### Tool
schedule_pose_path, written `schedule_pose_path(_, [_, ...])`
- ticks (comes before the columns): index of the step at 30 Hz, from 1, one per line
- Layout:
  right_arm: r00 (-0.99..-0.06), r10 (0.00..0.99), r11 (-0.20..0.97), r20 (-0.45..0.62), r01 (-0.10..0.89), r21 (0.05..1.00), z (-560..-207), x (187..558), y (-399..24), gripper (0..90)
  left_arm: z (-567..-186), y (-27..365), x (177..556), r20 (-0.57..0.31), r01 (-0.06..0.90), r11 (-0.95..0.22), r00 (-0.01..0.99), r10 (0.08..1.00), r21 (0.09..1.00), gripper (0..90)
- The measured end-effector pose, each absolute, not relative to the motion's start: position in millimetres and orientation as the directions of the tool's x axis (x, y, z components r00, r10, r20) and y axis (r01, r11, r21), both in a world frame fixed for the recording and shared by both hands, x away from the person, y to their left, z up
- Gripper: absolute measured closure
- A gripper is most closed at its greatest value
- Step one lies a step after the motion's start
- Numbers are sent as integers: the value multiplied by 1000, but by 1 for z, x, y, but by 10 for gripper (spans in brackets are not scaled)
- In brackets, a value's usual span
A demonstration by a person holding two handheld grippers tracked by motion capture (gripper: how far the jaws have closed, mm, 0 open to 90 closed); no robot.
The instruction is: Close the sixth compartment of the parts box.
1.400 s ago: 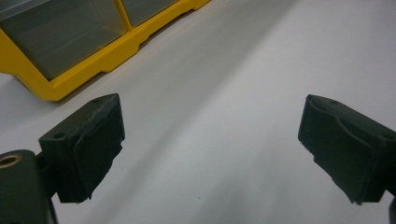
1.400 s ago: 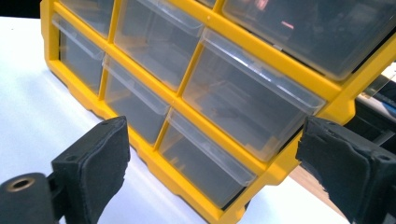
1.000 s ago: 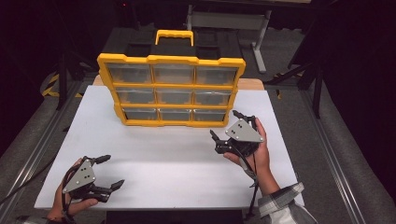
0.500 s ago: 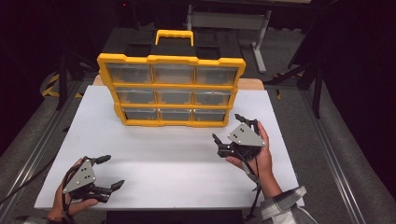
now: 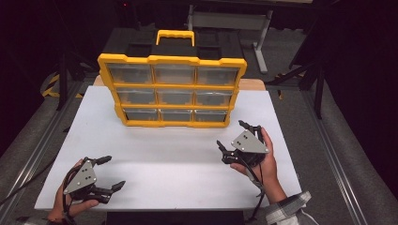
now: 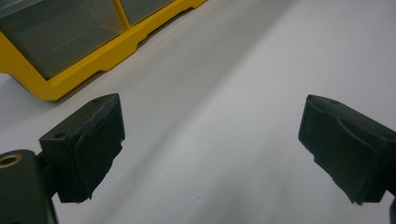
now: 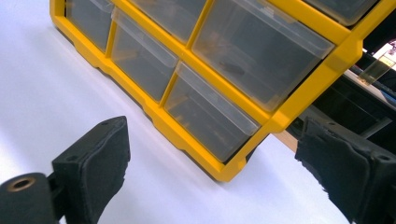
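Organizer (image 5: pixel 172 91) upright at far edge of white board (image 5: pixel 187 159), centred, yellow frame, 9 clear drawers all shut, handle on top. R gripper (image 5: pixel 233 138) near board's right edge, just off organizer's front right corner, jaws wide apart, nothing held. L gripper (image 5: pixel 111 172) at near left corner, well apart from organizer, jaws wide too, nothing between.
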State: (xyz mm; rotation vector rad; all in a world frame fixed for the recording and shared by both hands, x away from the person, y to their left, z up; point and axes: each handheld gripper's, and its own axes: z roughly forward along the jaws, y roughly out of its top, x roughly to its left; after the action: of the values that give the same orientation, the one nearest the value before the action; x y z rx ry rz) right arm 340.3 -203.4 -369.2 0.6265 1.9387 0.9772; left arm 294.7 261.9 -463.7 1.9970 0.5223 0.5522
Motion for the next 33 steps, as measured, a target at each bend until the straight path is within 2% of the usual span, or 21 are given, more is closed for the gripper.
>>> schedule_pose_path(33, [-525, 718, 578, -457, 85, 812, -407, 326, -227, 97, -464, 261, 295, 167, 135, -454, 809, 564, 881, 81])
